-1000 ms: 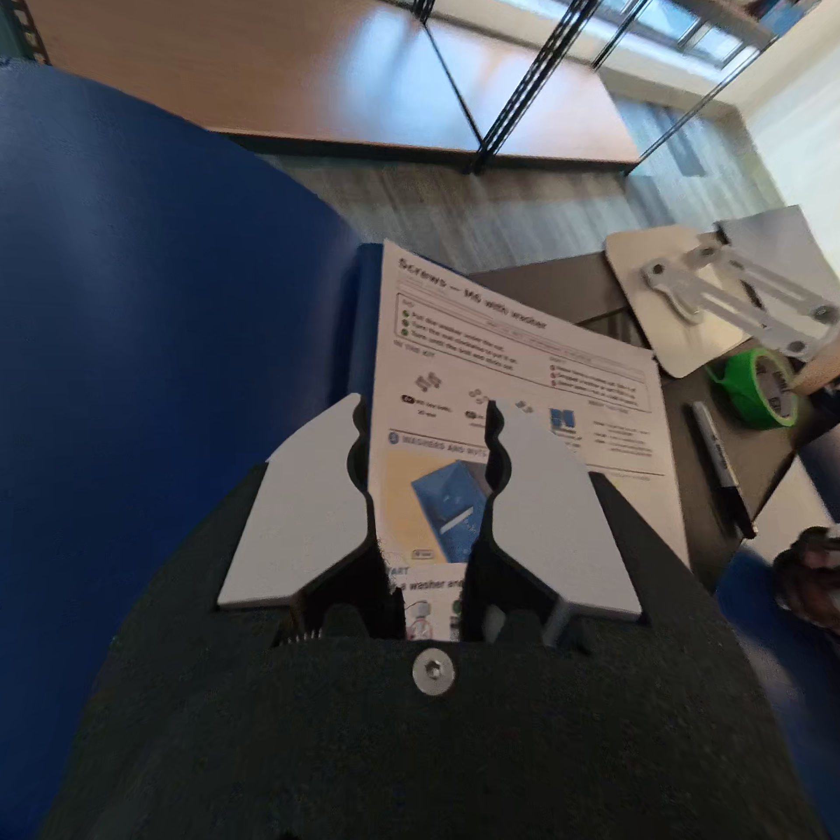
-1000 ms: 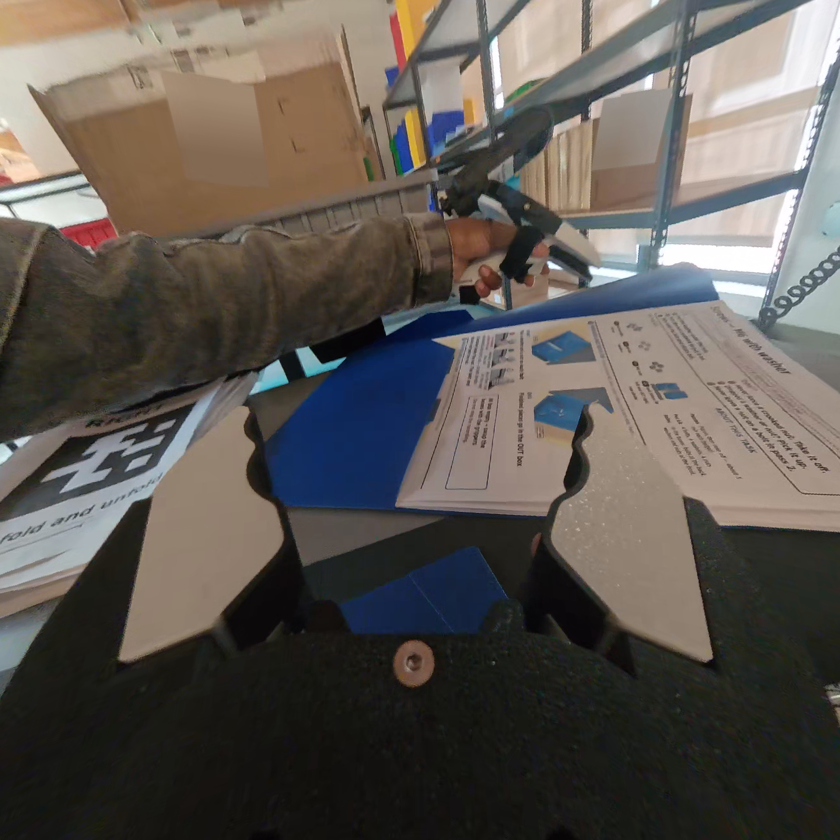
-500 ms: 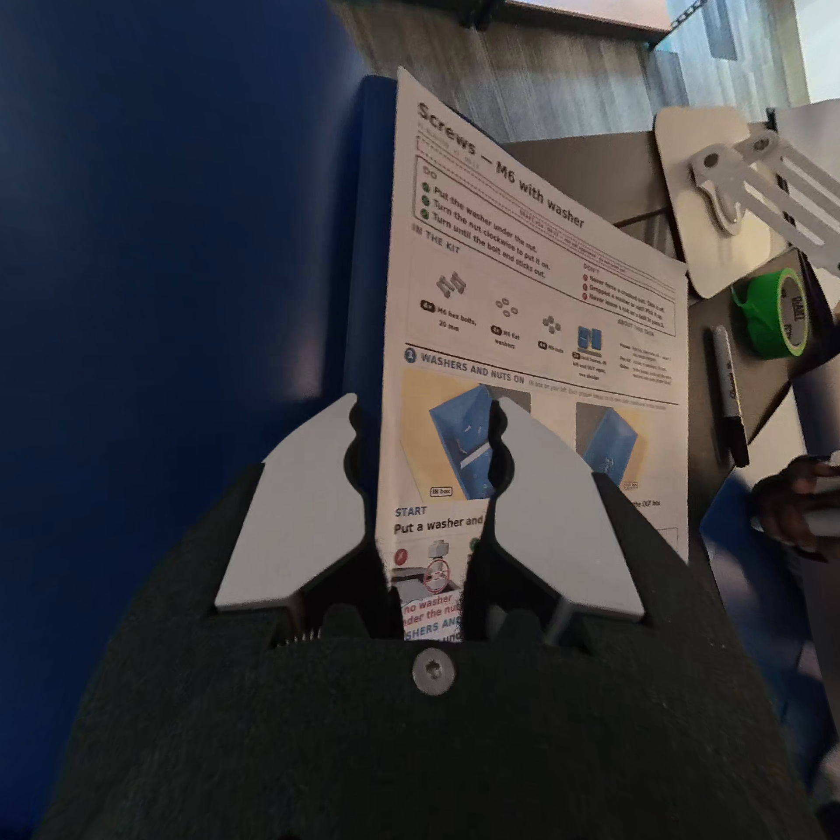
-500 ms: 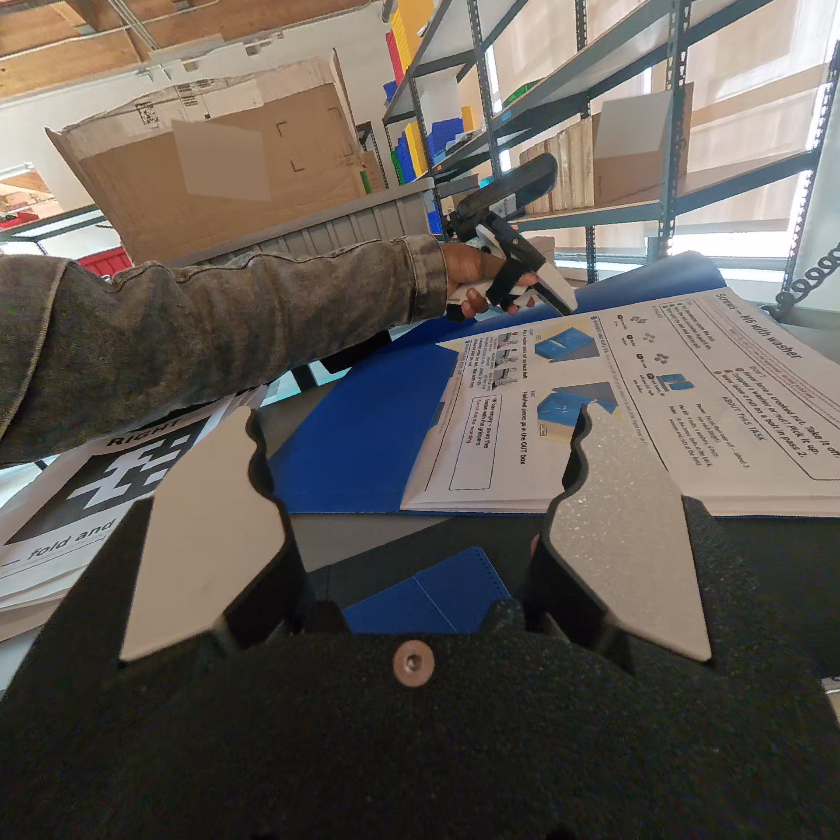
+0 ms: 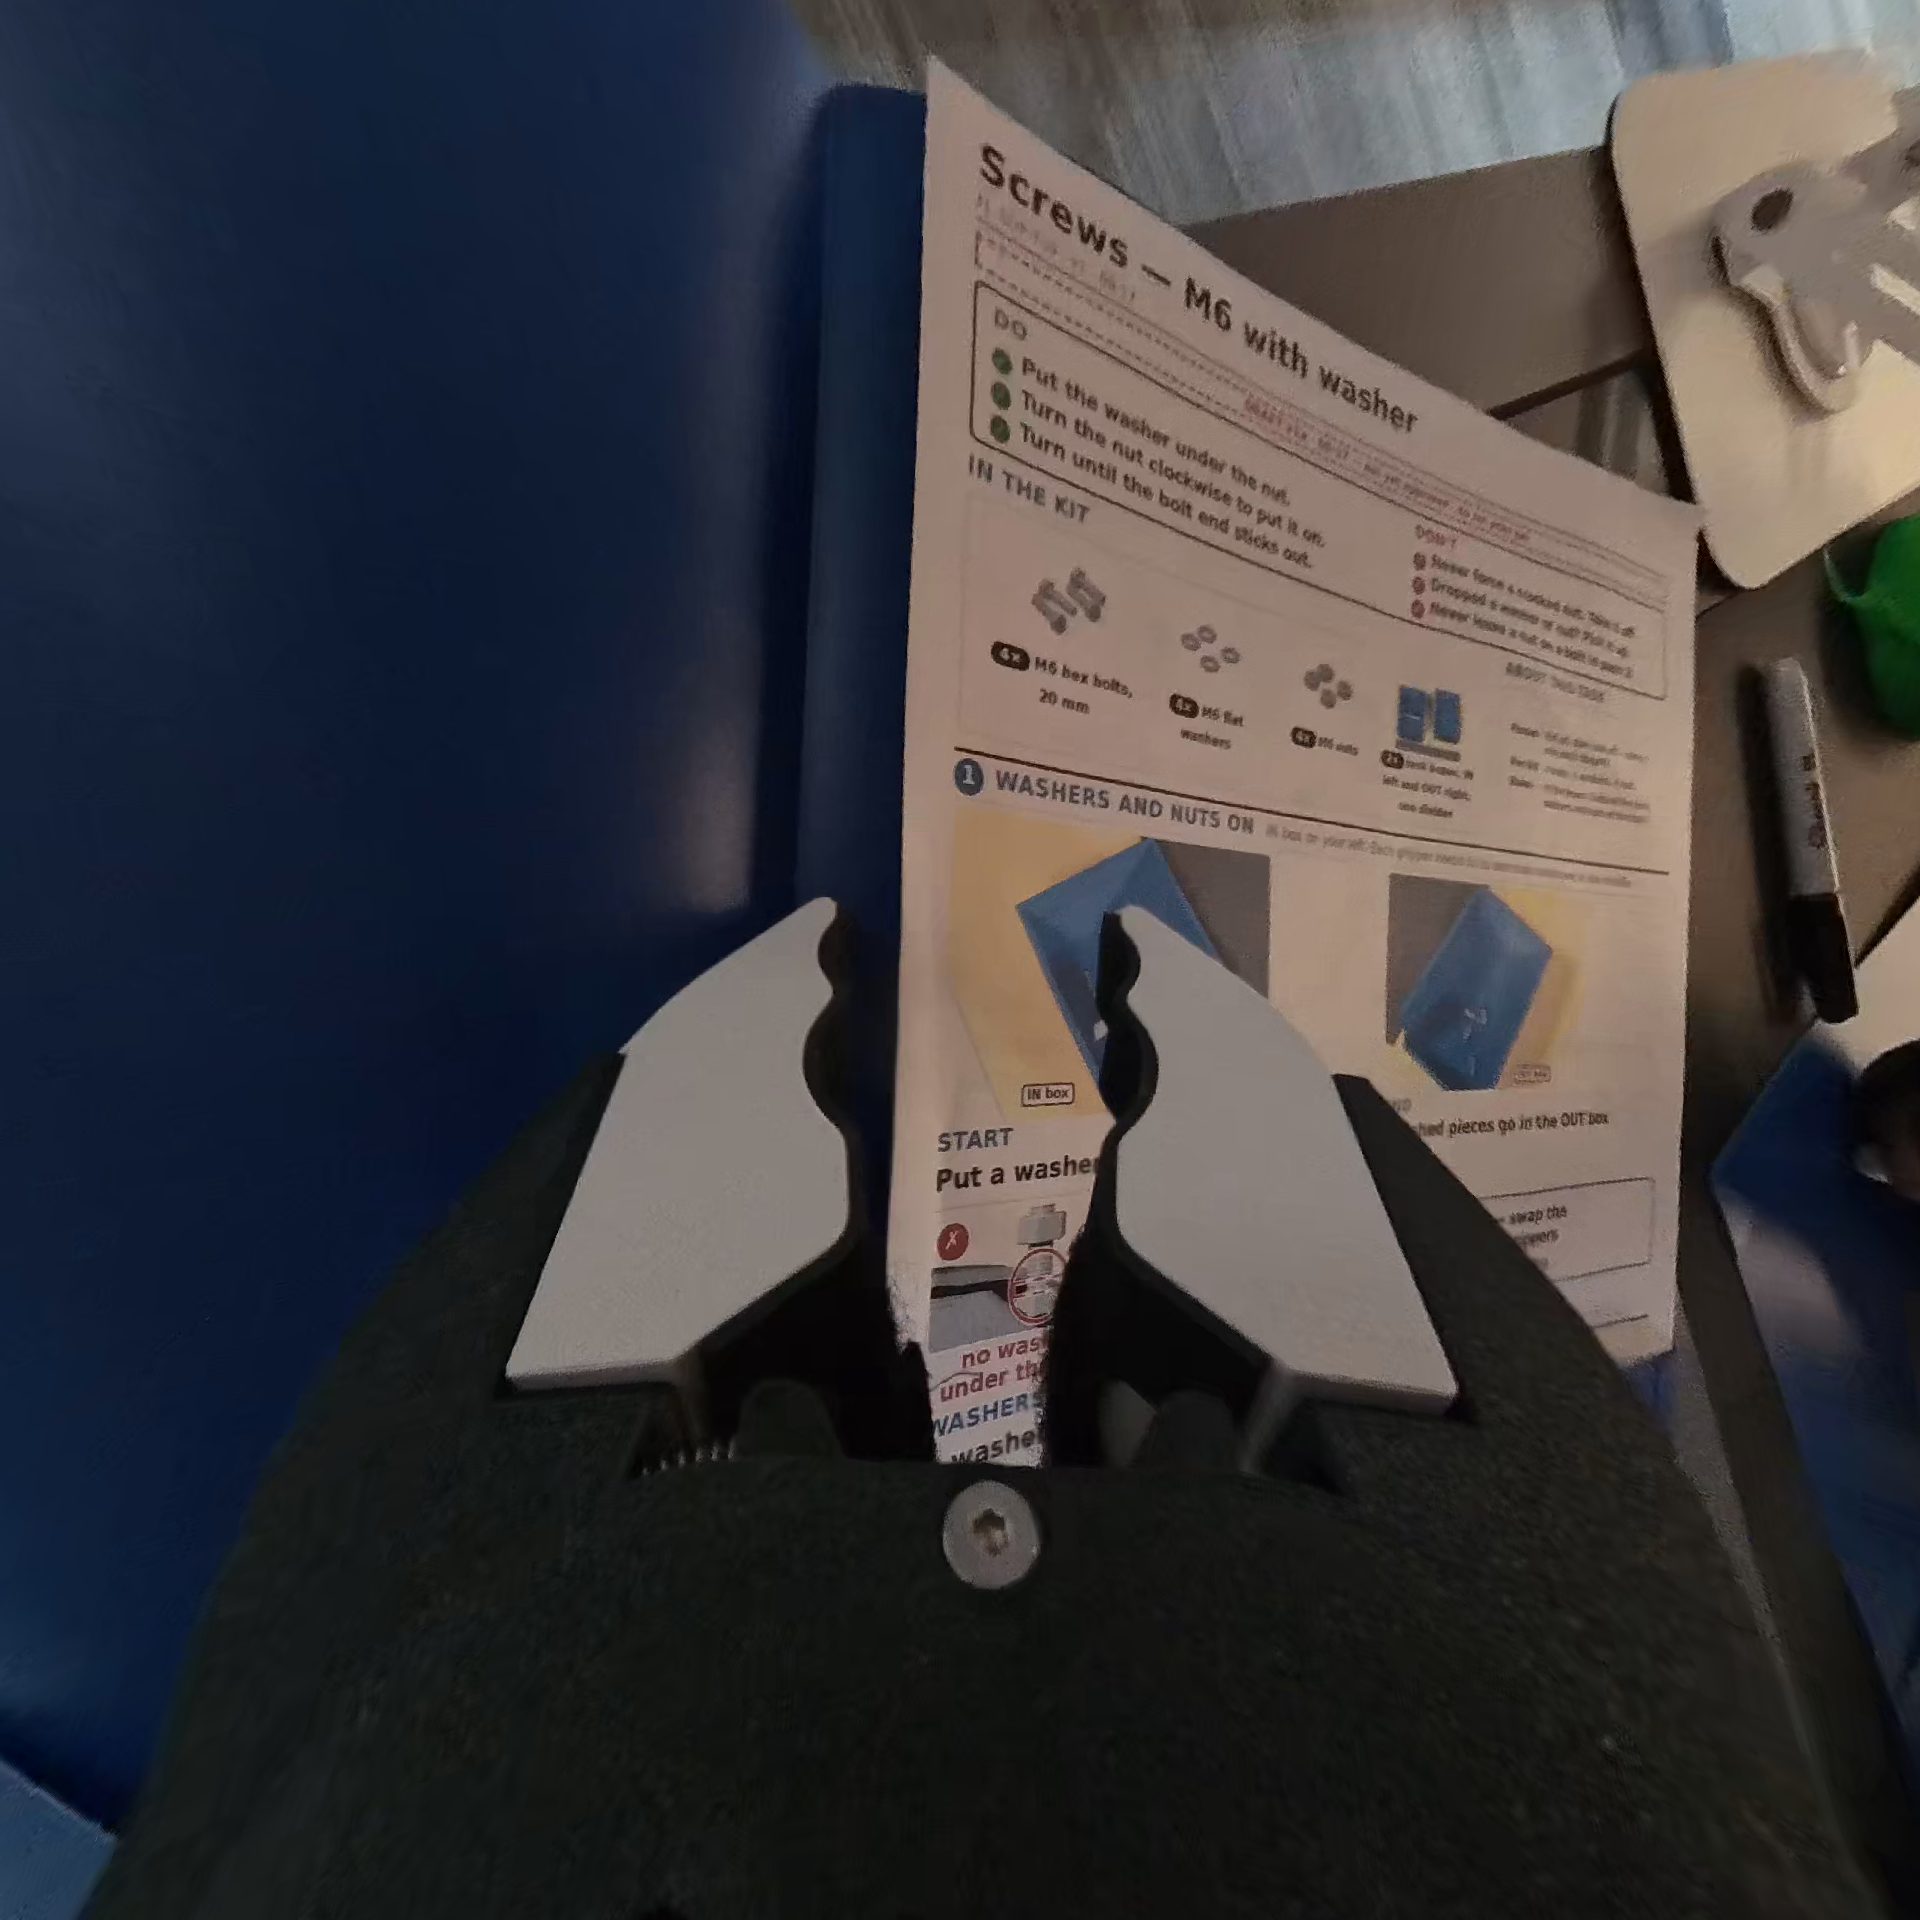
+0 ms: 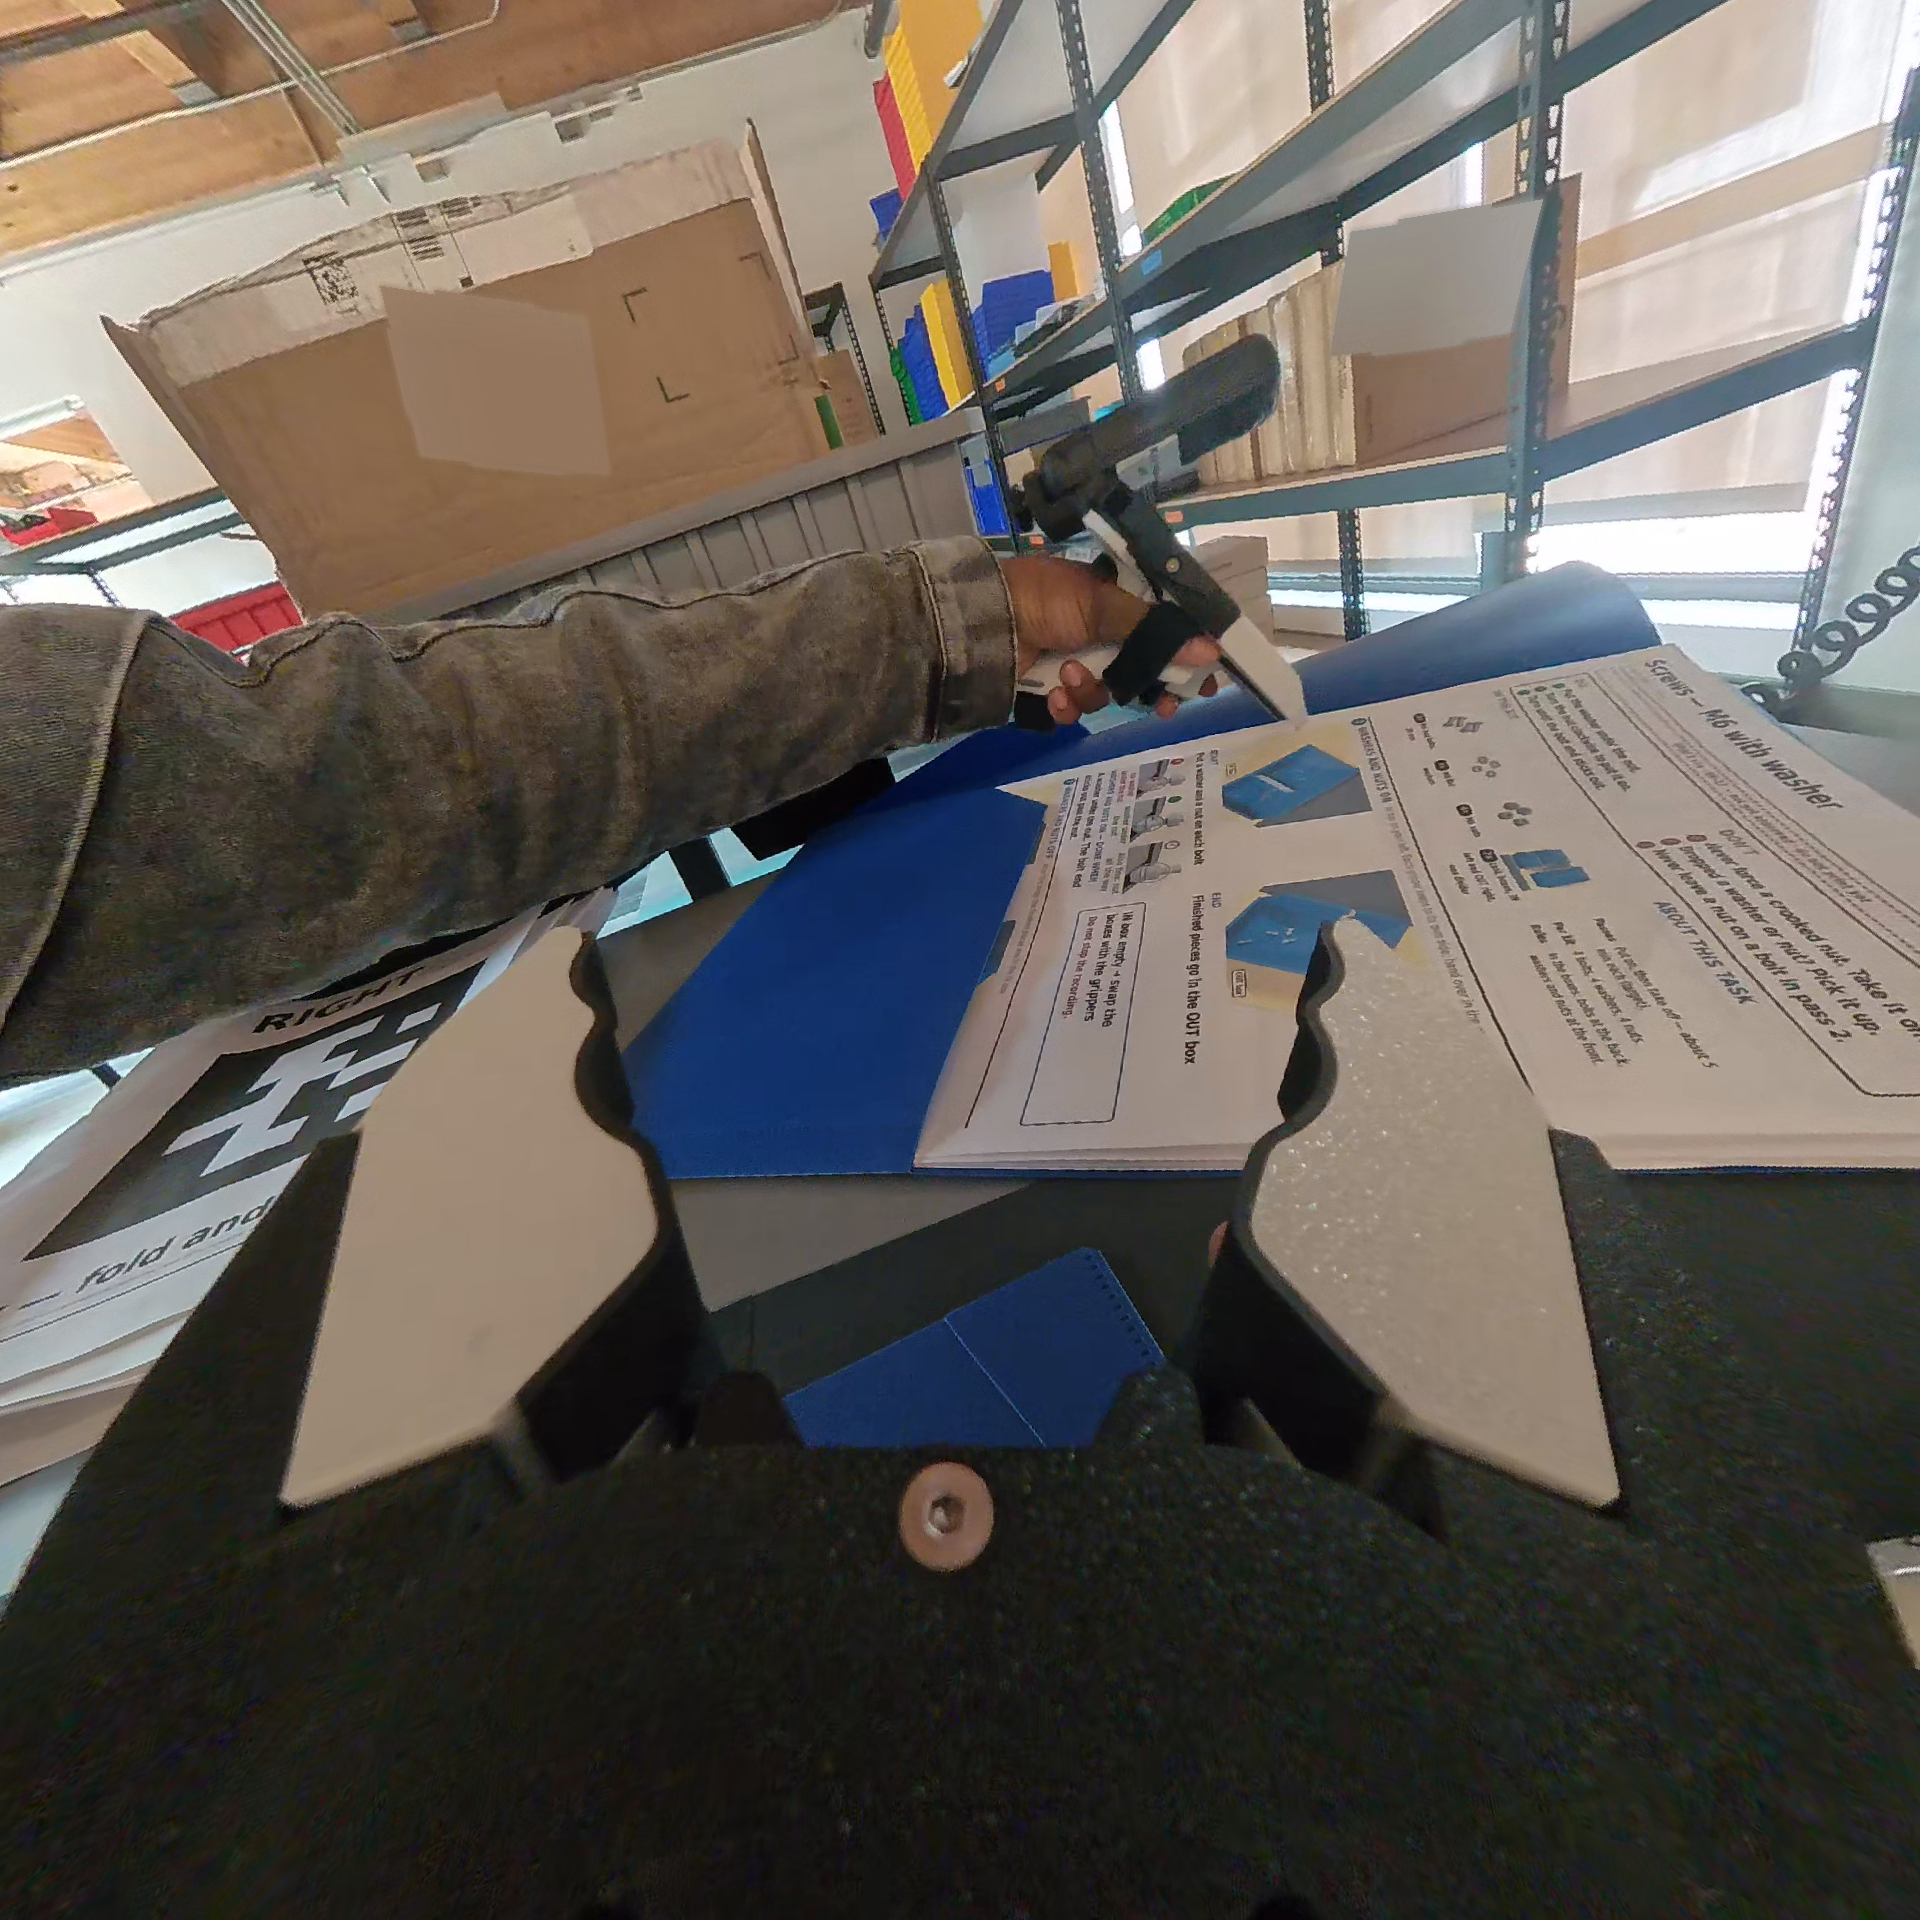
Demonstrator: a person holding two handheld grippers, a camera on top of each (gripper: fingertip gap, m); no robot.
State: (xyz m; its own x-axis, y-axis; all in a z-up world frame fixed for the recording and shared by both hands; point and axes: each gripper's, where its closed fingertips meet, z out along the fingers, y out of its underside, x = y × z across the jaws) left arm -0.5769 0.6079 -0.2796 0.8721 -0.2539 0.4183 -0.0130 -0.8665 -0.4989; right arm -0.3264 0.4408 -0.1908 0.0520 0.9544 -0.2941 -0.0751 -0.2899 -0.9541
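Metal shelving point(image 6: 1538, 312) and a large brown cardboard box point(image 6: 468, 416) stand behind a dark table point(image 6: 1714, 1247) strewn with paperwork.

On the table lies an open blue plastic folder point(image 6: 831, 987), its far cover curling upward. A white printed instruction sheet with small blue pictures point(image 6: 1558, 883) rests on top of a thin stack of pages inside it.

The left gripper point(image 5: 977, 925) is tipped down onto the far edge of that sheet. Its jaws stand a little apart rather than pinched together, and in the left wrist view the sheet's point(image 5: 1299, 623) left edge runs up through the gap between them. The folder's blue inner face point(image 5: 416, 623) fills everything to the left. Whether a finger actually presses on the paper cannot be told. From the right wrist view, the same gripper point(image 6: 1262, 686) is carried by a hand point(image 6: 1070, 644) in a grey denim sleeve point(image 6: 468, 779) that reaches across from the left.

The right gripper point(image 6: 951, 940) hangs near the table's near edge with its jaws spread wide and nothing between them. A small blue cardboard piece point(image 6: 987, 1371) lies just below it, and the sheet's near corner is just beyond its right finger.

A white page with a black square pattern point(image 6: 260, 1122) lies on the left. Far right in the left wrist view are a beige board with a metal clip point(image 5: 1766, 312), a green tape roll point(image 5: 1870, 634) and a black marker pen point(image 5: 1803, 842).

The folder is open, and the sheet lies flat and uncreased.
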